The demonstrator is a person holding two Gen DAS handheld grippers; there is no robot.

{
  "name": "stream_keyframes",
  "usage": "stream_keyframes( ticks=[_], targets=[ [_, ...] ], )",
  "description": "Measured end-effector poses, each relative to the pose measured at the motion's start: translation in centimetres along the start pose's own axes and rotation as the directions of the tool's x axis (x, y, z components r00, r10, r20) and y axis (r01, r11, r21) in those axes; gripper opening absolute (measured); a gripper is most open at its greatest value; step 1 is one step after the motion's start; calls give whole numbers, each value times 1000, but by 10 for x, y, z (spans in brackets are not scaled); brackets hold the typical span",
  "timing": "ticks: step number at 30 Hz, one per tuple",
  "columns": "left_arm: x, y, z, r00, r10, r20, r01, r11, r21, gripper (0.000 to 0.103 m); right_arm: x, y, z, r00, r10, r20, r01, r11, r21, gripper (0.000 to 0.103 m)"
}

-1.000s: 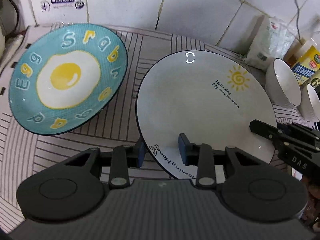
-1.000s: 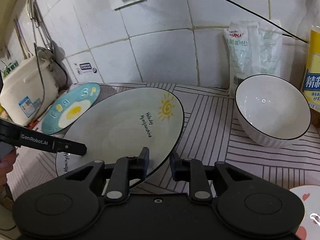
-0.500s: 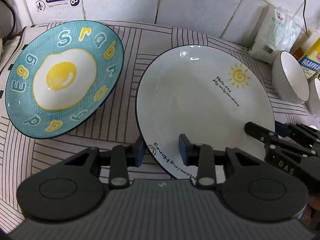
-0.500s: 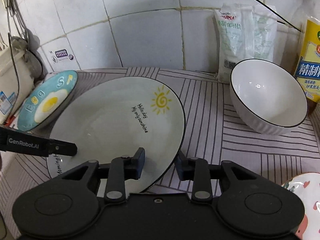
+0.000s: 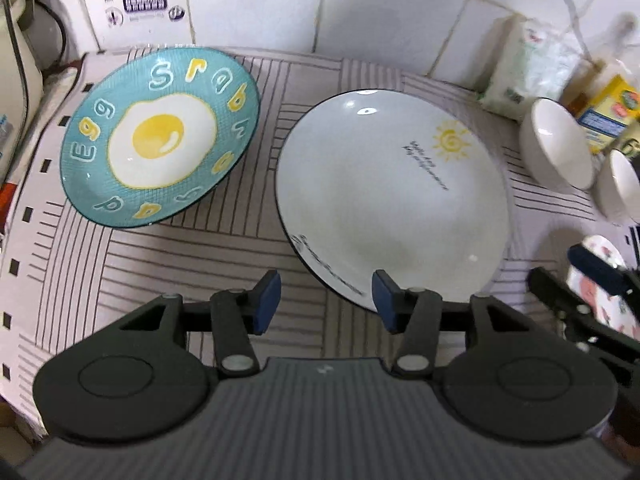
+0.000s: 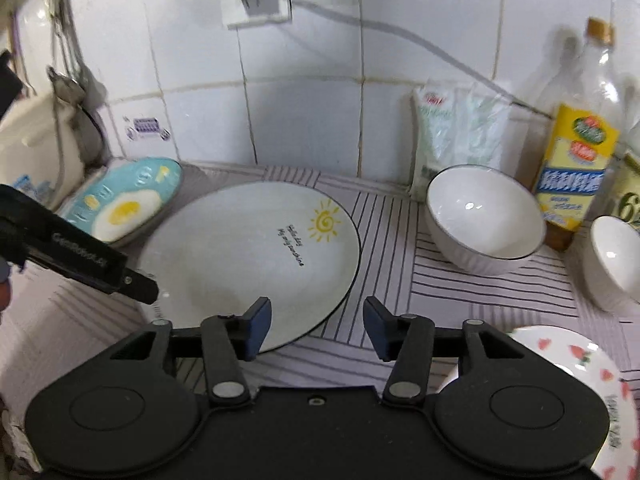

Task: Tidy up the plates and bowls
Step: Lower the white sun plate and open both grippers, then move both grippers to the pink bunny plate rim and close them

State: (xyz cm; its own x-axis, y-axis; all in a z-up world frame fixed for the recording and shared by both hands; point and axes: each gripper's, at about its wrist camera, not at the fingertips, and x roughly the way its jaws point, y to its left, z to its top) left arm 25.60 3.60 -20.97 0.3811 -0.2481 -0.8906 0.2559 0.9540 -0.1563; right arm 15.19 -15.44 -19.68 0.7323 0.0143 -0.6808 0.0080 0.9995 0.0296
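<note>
Left wrist view: left gripper (image 5: 326, 300) fingers opening, nothing pinched.
Right gripper (image 6: 316, 326): fingers opening, empty.
Round glossy white ceramic plate with sun motif (image 5: 392, 196): flat on striped cloth-covered counter (image 5: 200, 256).
Teal egg-print plate (image 5: 160, 136): beside it, apart.
White ribbed bowl (image 6: 484, 218): right of the plate.

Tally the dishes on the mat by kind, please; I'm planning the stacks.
Plates: 3 — teal egg plate, white sun plate, strawberry plate.
Bowls: 2 — large white bowl, small white bowl.
Total: 5
</note>
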Motion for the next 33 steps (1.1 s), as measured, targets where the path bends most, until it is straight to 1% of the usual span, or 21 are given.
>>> stream_keyframes(
  ticks=[4, 8, 13, 16, 19, 20, 22, 23, 25, 26, 28, 30, 31, 33],
  targets=[
    [-22, -17, -13, 1000, -12, 29, 12, 1000, 18, 52, -45, -9, -2, 999, -2, 51, 3, 1000, -30, 58],
    [-39, -40, -27, 998, -39, 53, 36, 998, 45, 53, -86, -32, -8, 996, 12, 87, -12, 1000, 7, 58],
    [-54, -78, -40, 996, -65, 67, 58, 993, 105, 54, -128, -54, -22, 993, -49, 108, 49, 999, 4, 58],
    [-59, -101, -46, 992, -100, 78, 88, 986, 145, 58, -148, -67, -32, 990, -79, 115, 80, 997, -2, 59],
    [-61, -122, -52, 985, -158, 75, 142, 974, 177, 61, -161, -79, -44, 988, -115, 107, 115, 993, 7, 59],
    [-61, -128, -54, 984, -166, 63, 152, 971, 184, 61, -165, -84, -48, 987, -124, 103, 123, 992, 15, 61],
    [-57, -141, -54, 984, -177, 30, 168, 966, 199, 61, -169, -92, -59, 984, -145, 100, 142, 989, 32, 62],
    [-56, -146, -56, 983, -183, 26, 174, 963, 206, 62, -173, -94, -64, 980, -163, 112, 160, 986, 38, 62],
    [-53, -157, -59, 982, -190, 22, 180, 956, 231, 66, -181, -97, -74, 971, -185, 150, 181, 983, 36, 63],
    [-52, -161, -61, 981, -192, 20, 182, 953, 242, 68, -183, -98, -78, 970, -190, 153, 186, 982, 37, 63],
    [-44, -169, -65, 981, -192, 7, 183, 949, 256, 70, -185, -102, -84, 970, -198, 144, 193, 980, 48, 63],
    [-33, -177, -70, 978, -208, -13, 204, 941, 268, 71, -184, -106, -91, 967, -216, 135, 209, 976, 67, 63],
    [-24, -180, -74, 979, -202, -30, 203, 941, 272, 71, -182, -109, -95, 965, -230, 130, 220, 972, 82, 63],
    [-9, -184, -79, 984, -176, -40, 180, 944, 278, 71, -178, -114, -103, 961, -246, 123, 231, 965, 120, 63]
  ],
)
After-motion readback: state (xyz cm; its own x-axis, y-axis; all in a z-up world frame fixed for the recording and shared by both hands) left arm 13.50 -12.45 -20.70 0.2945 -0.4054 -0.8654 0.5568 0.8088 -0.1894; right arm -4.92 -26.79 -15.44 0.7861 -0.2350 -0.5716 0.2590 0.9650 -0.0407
